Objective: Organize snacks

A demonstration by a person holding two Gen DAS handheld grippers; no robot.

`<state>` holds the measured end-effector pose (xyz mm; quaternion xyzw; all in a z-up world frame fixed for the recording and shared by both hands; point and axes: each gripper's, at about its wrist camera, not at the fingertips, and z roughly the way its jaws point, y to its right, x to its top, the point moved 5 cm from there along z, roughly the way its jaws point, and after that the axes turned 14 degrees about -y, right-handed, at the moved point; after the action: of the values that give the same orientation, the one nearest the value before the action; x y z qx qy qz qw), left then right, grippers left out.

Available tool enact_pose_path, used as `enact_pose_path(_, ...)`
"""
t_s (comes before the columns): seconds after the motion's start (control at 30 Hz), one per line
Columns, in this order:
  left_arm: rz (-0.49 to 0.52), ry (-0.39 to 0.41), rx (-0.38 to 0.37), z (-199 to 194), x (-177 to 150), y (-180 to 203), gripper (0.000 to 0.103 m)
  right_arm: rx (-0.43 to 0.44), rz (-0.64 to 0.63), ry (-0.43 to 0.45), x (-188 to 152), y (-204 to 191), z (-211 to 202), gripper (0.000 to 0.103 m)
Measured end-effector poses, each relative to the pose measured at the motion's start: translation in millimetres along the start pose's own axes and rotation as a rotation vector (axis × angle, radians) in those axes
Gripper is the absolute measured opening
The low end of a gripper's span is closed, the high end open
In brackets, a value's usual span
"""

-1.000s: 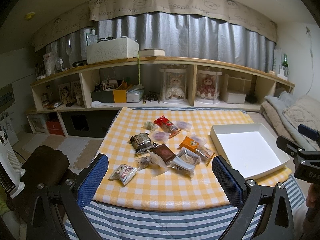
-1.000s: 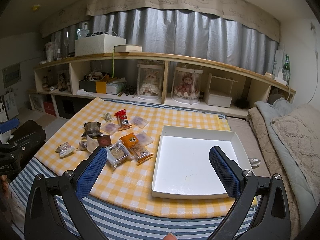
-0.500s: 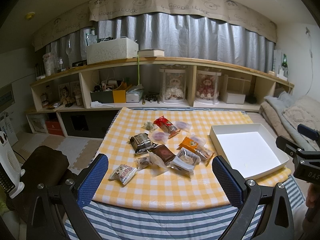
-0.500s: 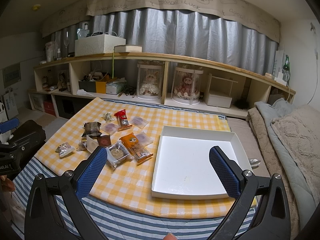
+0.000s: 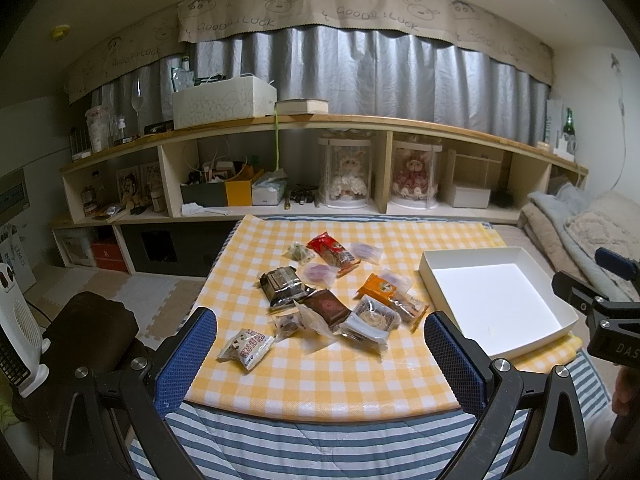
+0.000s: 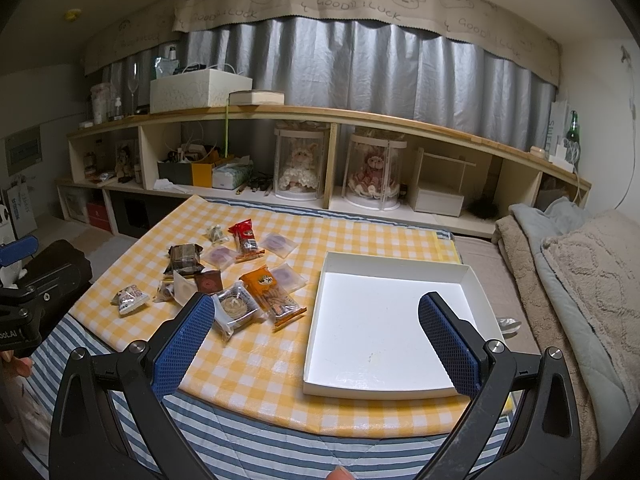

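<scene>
Several wrapped snacks lie in a loose pile [image 5: 332, 292] on the yellow checked table [image 5: 312, 376]: a red packet [image 5: 330, 250], an orange packet [image 5: 380, 286], a brown packet [image 5: 328, 306] and a white packet [image 5: 246, 346] nearest me. An empty white tray [image 5: 496, 300] sits to their right; it also shows in the right wrist view [image 6: 388, 320], with the pile [image 6: 236, 276] at its left. My left gripper [image 5: 320, 340] is open and empty, held above the table's near edge. My right gripper [image 6: 316, 328] is open and empty, before the tray.
A long wooden shelf [image 5: 320, 168] with boxes and two doll cases runs behind the table. Folded blankets [image 6: 568, 272] lie at the right. A white heater [image 5: 20, 332] and a dark bag [image 5: 88, 332] stand on the floor at the left. A striped quilt [image 5: 320, 448] hangs below the table edge.
</scene>
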<state>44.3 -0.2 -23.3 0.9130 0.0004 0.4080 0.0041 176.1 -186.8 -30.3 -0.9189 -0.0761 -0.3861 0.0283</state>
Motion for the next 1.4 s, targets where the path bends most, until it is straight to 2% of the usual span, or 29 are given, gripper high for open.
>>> enact_pose_path(0.5, 0.004, -0.007, -0.006, -4.0, 0.5, 1.6, 0.103, -0.003, -0.001, 0.002, -0.7, -0.5, -1.4, 0.103)
enact_pose_path(0.6, 0.022, -0.032, -0.03, 6.6, 11.6, 6.7, 0.103, 0.001, -0.002, 0.002, -0.6, -0.8, -1.4, 0.103)
enact_pose_path(0.83, 0.031, -0.004, -0.022, 18.1, 54.9, -3.6, 0.103, 0.014, -0.001, 0.003, 20.1, -2.6, 8.5, 0.103)
enact_pose_path(1.07, -0.032, 0.0, 0.006, 50.5, 91.3, -25.9, 0.103, 0.057, -0.002, 0.012, 48.9, -6.0, 21.4, 0.103)
enact_pose_path(1.27, -0.106, -0.012, 0.045, 85.1, 114.2, -46.6, 0.103, 0.087, -0.015, -0.002, 67.9, -12.0, 53.2, 0.103)
enact_pose_path(1.4, -0.144, -0.093, 0.055, 126.6, 117.6, -60.7, 0.103, 0.151, 0.006, -0.04, 75.7, -14.4, 84.1, 0.103)
